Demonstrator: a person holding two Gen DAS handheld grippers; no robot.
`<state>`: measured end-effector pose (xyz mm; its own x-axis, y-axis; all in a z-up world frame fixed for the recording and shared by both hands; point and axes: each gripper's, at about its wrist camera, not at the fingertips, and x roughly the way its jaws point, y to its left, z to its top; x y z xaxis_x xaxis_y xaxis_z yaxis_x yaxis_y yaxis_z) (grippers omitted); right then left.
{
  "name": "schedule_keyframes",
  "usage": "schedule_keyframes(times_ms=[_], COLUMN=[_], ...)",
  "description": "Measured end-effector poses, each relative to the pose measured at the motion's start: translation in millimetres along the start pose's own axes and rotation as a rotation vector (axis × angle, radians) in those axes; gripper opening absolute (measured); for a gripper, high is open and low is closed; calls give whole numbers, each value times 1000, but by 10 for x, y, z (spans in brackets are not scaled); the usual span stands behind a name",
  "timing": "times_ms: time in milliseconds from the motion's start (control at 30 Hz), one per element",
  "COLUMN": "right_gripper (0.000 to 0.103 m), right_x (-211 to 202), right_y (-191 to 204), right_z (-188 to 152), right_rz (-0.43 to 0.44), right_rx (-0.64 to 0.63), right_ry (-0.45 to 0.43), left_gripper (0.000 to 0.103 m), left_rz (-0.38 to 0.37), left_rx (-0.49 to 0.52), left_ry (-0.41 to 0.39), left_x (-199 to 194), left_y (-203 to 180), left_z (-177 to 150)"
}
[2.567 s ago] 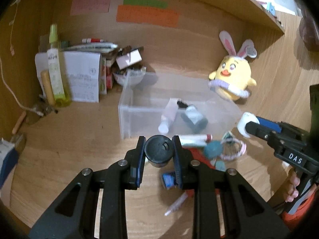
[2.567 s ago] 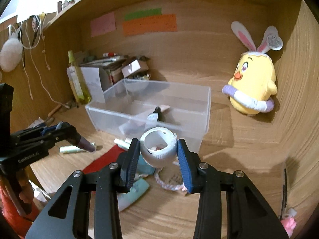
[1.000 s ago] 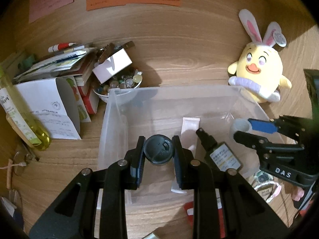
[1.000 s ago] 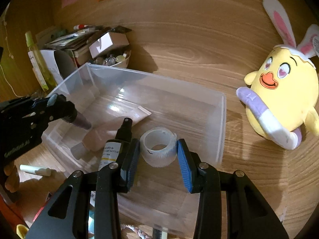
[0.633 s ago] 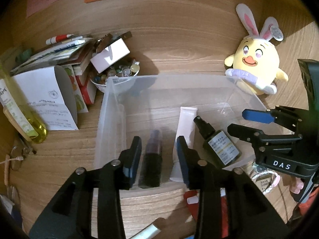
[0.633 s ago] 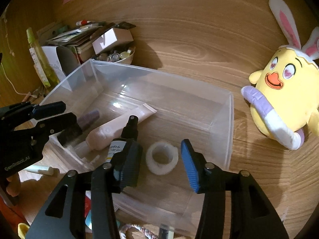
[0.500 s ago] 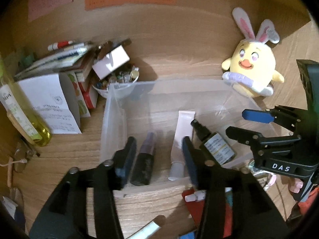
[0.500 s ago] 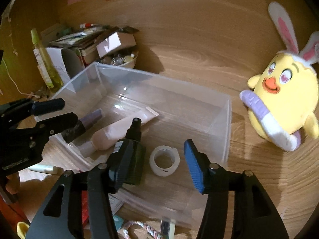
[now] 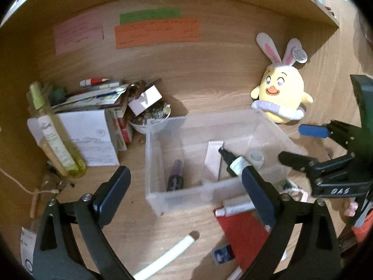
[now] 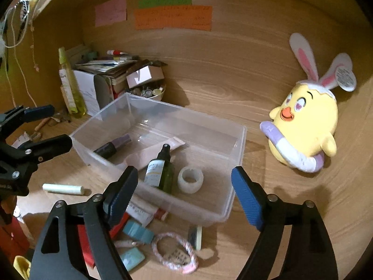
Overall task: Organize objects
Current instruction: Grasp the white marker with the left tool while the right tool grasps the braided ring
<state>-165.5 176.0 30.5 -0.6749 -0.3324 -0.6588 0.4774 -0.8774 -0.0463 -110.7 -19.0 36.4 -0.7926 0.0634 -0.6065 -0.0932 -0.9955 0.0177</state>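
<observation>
Both grippers hang spread wide with nothing between their jaws. The tape roll (image 10: 190,179) lies in the clear bin (image 10: 240,144), just ahead of the right gripper (image 10: 184,186); the dark tube (image 9: 175,179) lies there too, ahead of the left gripper (image 9: 184,186).

The left gripper (image 9: 185,186) is filling the lower part of its own view with its jaws spread wide and nothing between them. The right gripper (image 10: 184,186) is gaping just as wide at the bottom of its view, empty too. Each is showing at the edge of the other's frame.
</observation>
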Motion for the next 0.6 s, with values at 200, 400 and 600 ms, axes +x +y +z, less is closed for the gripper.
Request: schedule_keyframes(times_ms=[200, 400, 600], right_gripper=[82, 82, 81], right_x=[-132, -142, 15], right_y=[-36, -149, -249], right_z=[-216, -476, -747], right_rz=[6, 10, 8], right_rx=[35, 81, 123], right_ry=[-1, 32, 97], left_gripper=[97, 97, 95], left_rz=[7, 18, 16], left_rx=[-8, -14, -29], left_ry=[49, 117, 197], left_x=[-39, 44, 211], left_y=[62, 157, 259], left_z=[-265, -578, -881])
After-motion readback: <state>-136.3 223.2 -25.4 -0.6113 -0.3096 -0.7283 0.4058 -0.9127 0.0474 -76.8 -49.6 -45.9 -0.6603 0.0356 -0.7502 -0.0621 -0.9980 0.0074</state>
